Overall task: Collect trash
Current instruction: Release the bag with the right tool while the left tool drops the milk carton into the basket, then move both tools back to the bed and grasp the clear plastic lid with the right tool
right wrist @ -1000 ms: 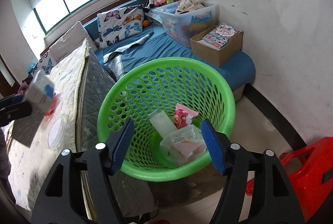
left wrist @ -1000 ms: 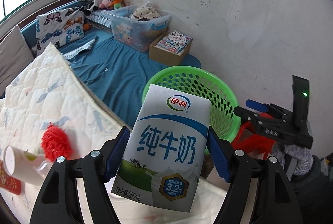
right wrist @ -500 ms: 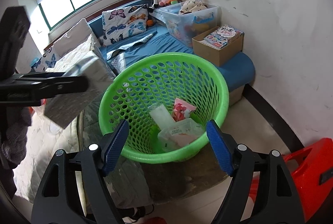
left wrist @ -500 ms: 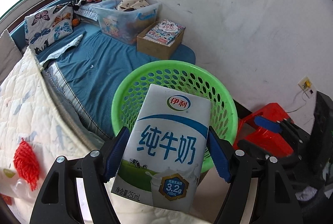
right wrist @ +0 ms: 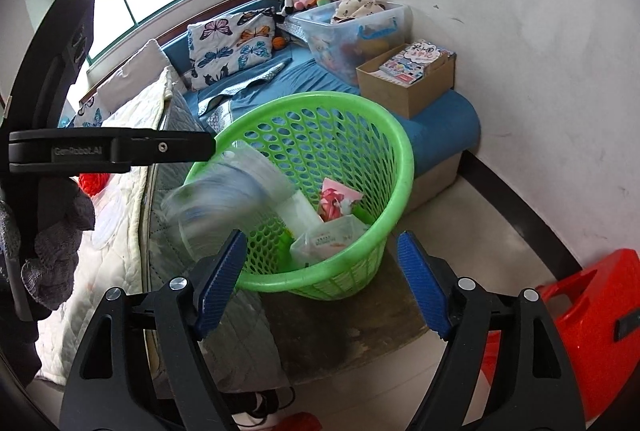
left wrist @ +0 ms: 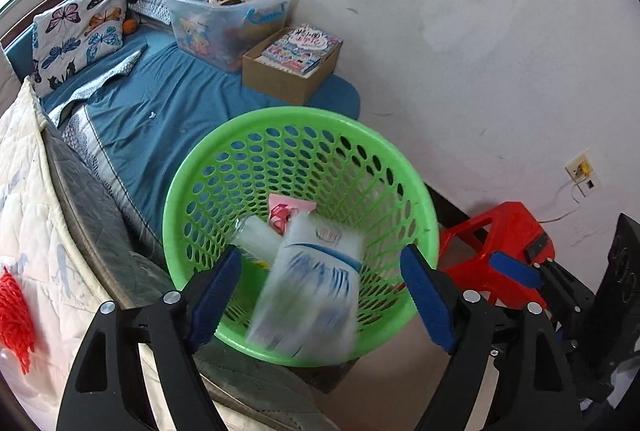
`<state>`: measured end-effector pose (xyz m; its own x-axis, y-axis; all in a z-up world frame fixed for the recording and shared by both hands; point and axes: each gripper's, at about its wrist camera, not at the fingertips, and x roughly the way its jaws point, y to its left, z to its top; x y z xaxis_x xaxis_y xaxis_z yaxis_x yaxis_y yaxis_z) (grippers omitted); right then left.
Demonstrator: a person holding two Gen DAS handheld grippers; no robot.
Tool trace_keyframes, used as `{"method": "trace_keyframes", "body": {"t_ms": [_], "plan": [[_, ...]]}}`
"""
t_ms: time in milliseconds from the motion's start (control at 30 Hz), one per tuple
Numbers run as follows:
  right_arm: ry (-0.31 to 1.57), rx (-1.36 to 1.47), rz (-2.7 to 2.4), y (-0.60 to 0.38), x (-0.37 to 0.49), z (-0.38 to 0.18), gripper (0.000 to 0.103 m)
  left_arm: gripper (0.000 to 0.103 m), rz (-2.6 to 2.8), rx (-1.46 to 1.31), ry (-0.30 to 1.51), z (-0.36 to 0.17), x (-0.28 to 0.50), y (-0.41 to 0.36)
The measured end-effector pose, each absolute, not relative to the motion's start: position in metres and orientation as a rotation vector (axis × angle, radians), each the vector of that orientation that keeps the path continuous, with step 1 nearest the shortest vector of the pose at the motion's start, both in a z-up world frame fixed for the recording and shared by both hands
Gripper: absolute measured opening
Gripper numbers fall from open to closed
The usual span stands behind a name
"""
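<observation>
Release confirmed: left gripper (left wrist: 320,295), clamped on the blue-and-white milk carton (left wrist: 308,295) half a second ago, now stands spread above the green perforated plastic basket (left wrist: 416,207). Carton, motion-blurred, is dropping inside the rim. Right gripper (right wrist: 320,287), jaws apart and empty, hovers beside the basket.
</observation>
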<state>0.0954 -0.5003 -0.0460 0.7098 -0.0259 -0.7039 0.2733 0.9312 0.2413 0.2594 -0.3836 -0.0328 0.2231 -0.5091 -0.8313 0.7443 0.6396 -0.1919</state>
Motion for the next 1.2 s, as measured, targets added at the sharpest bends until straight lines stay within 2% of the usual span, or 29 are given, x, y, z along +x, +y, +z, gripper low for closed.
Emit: {"method": "trace_keyframes", "body": {"t_ms": [367,1000,1200], "plan": [[0.748,0.329,-0.125,-0.479,0.092,-0.035,0.079,0.079,-0.841,0.225,0.930,-0.003,0.239,-0.319],[0.768,0.208,0.087,-0.375,0.128,-0.024,0.083,0.078,-0.588,0.082,0.867,0.009,0.224,-0.118],[0.778,0.133,0.197,-0.328,0.149,-0.024,0.088,0.078,-0.512,0.039,0.880,0.002,0.222,-0.071]]}}
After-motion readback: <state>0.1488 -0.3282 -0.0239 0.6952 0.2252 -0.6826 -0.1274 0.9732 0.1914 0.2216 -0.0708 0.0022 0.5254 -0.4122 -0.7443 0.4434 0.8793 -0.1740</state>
